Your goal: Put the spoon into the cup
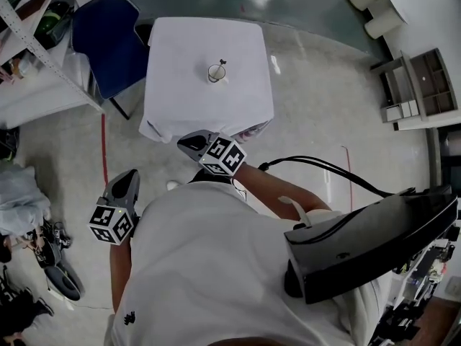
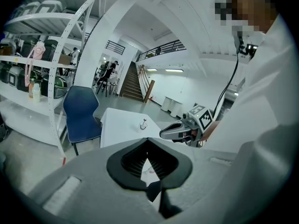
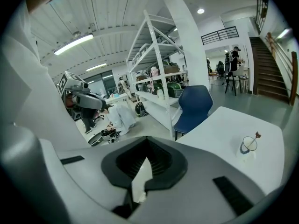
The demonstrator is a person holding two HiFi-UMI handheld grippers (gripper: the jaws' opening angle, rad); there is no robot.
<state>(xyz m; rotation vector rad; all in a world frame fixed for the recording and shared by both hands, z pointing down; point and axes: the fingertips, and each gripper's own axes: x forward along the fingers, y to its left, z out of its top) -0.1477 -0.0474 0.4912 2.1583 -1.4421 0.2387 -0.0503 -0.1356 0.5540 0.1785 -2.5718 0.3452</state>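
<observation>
A small clear cup (image 1: pixel 216 73) stands near the middle of the table's white cloth (image 1: pixel 180 92), and the spoon (image 1: pixel 222 64) sticks up out of it. The cup (image 3: pixel 247 145) with the spoon (image 3: pixel 253 137) also shows at the right of the right gripper view, and far off in the left gripper view as the cup (image 2: pixel 143 124). My right gripper (image 1: pixel 189 143) hangs just short of the table's near edge, shut and empty. My left gripper (image 1: pixel 130 176) is lower left, off the table and over the floor, jaws together with nothing between them. Both are well away from the cup.
A blue chair (image 1: pixel 108 38) stands at the table's left, beside a white shelving rack (image 1: pixel 43 56). Bags and gear (image 1: pixel 50 251) lie on the floor at the left. A black cable (image 1: pixel 324 168) runs over the floor at the right, near white cabinets (image 1: pixel 421 85).
</observation>
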